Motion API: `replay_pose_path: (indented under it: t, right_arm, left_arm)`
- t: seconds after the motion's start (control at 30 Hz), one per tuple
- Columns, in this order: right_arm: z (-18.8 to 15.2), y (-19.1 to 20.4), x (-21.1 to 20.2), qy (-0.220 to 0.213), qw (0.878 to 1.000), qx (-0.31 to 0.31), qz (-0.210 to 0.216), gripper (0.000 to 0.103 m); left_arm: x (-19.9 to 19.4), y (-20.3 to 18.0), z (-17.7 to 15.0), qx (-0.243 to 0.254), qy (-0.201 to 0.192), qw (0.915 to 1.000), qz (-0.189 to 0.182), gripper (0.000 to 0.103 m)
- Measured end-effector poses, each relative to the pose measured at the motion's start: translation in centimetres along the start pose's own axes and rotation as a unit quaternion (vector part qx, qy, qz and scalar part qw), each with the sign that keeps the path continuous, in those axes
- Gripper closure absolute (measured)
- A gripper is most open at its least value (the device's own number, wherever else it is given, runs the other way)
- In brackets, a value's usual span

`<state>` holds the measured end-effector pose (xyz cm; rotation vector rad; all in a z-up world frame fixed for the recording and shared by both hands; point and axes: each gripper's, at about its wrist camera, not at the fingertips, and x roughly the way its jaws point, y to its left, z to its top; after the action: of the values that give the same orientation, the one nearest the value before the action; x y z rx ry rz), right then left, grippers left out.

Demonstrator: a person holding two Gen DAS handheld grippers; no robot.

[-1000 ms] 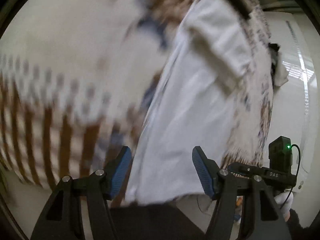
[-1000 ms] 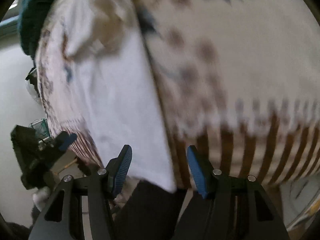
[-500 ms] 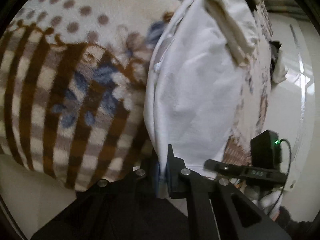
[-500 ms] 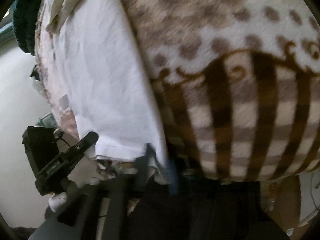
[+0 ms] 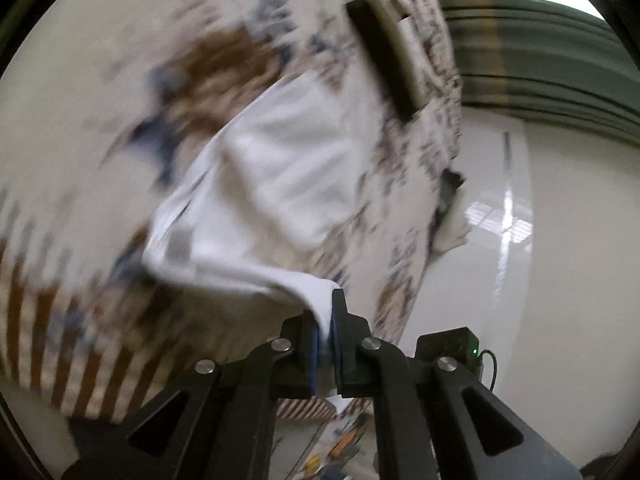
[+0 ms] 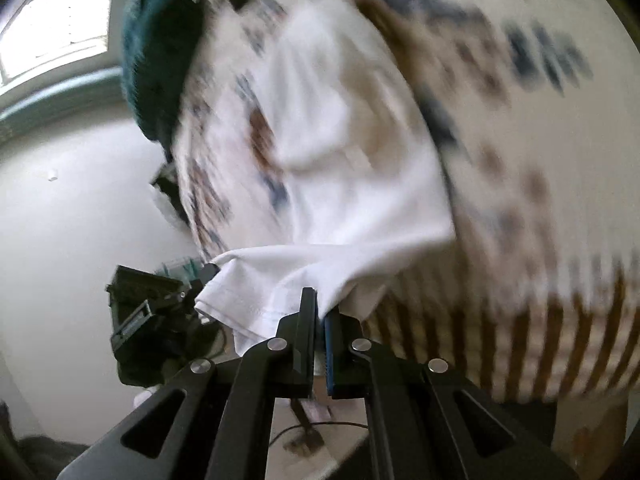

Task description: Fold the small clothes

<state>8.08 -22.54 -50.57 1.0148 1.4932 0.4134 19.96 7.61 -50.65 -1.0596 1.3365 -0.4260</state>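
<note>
A white garment [image 5: 280, 184] lies on a patterned cream, brown and blue blanket [image 5: 100, 100]. My left gripper [image 5: 325, 320] is shut on one near corner of its hem and holds it lifted off the blanket. In the right wrist view the same white garment [image 6: 352, 168] shows, and my right gripper [image 6: 320, 316] is shut on the other near hem corner, also lifted. The hem stretches between the two grippers. Both views are motion-blurred.
A dark teal cloth [image 6: 160, 52] lies at the blanket's far end. A beige and dark folded item [image 5: 396, 52] lies beyond the garment. The other gripper's black body [image 6: 144, 316] shows at the left. Shiny white floor [image 5: 520, 240] lies beside the bed.
Both grippers went from open around the hem to shut on it. They have since lifted the hem off the blanket and pulled back from it.
</note>
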Motion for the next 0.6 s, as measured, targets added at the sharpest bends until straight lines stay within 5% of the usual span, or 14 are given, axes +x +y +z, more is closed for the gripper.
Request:
replay_pose_path:
  t: [0.17,0.23,0.3,0.37,0.43,0.5,0.6]
  right_arm:
    - [9.5,3.4,-1.3,-0.068,0.997,-0.015,-0.021,0.099]
    - [13.4,2.9,-2.3,-0.089,0.996,-0.001,-0.030,0.099]
    - [16.8,2.6,-2.2,-0.118,0.992,0.025,-0.025,0.097]
    - [19.7,2.1,-2.2,-0.131,0.990,0.047,-0.013,0.087]
    - [20.9,1.7,-2.6,-0.145,0.988,0.058,-0.013,0.052]
    - [21.2,1.5,-3.4,-0.155,0.987,0.046,-0.020,0.046]
    - [20.7,1.9,-2.8,-0.146,0.986,0.009,-0.084,0.046]
  left_arm:
    - [3.7,-2.4,8.8,0.022,-0.028,0.9993,-0.006,0.098]
    - [4.9,-2.3,11.5,0.030,-0.029,0.9991,-0.003,0.090]
    - [5.2,-2.4,13.6,0.040,-0.040,0.9984,0.003,0.050]
    - [4.5,-2.3,14.7,0.040,-0.057,0.9975,-0.013,0.040]
    - [4.0,-2.0,15.4,0.049,-0.064,0.9967,-0.005,0.038]
    - [4.3,-1.9,15.6,0.077,-0.059,0.9948,0.030,0.038]
    - [6.7,-1.7,15.8,0.131,-0.024,0.9865,0.096,0.038]
